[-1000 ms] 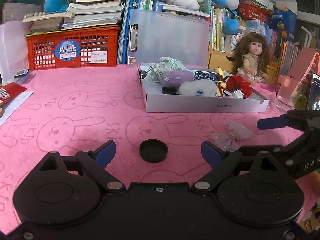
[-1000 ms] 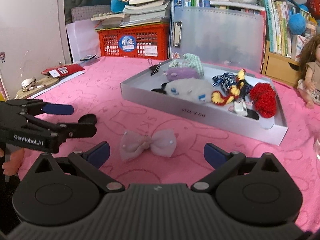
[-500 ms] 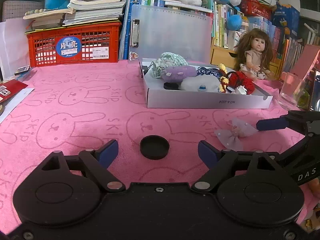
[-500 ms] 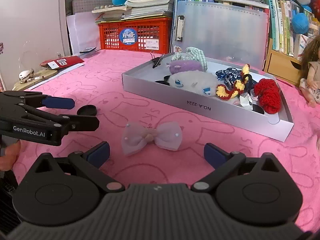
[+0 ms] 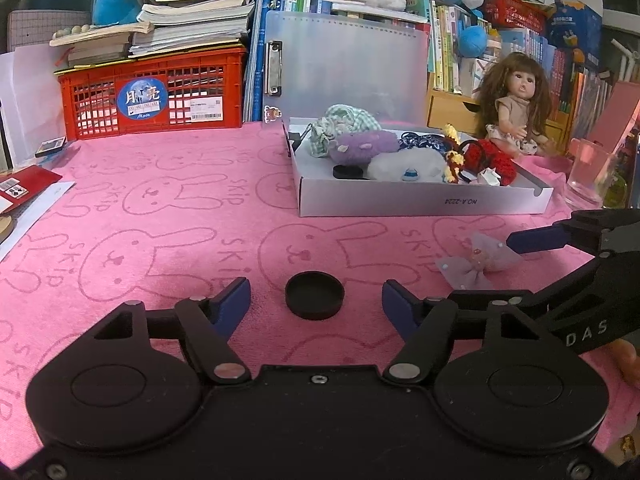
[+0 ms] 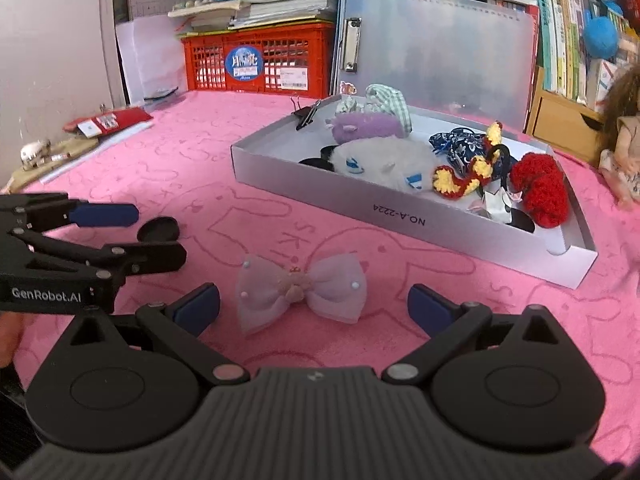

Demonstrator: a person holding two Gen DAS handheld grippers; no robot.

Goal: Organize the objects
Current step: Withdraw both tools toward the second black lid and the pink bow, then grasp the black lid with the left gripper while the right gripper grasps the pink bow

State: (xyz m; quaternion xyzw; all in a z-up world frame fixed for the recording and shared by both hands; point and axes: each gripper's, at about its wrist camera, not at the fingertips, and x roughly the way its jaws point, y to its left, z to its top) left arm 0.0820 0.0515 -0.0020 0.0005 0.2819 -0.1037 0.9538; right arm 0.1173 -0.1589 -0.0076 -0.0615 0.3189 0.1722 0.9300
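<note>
Reading "NO.A-2224": grey box (image 6: 400,220)

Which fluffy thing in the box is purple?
The purple plush at the back of the grey box, beside the green checked cloth. The fluffy one in front of it is white, and the knitted one is red.

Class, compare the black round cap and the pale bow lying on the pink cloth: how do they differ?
The cap is black, round and stiff-looking; the bow is pale lilac, soft and winged, with beads. The cap lies between the closing jaws of the left gripper, untouched; the bow lies before the open right gripper. Both rest on the cloth, outside the box.
</note>
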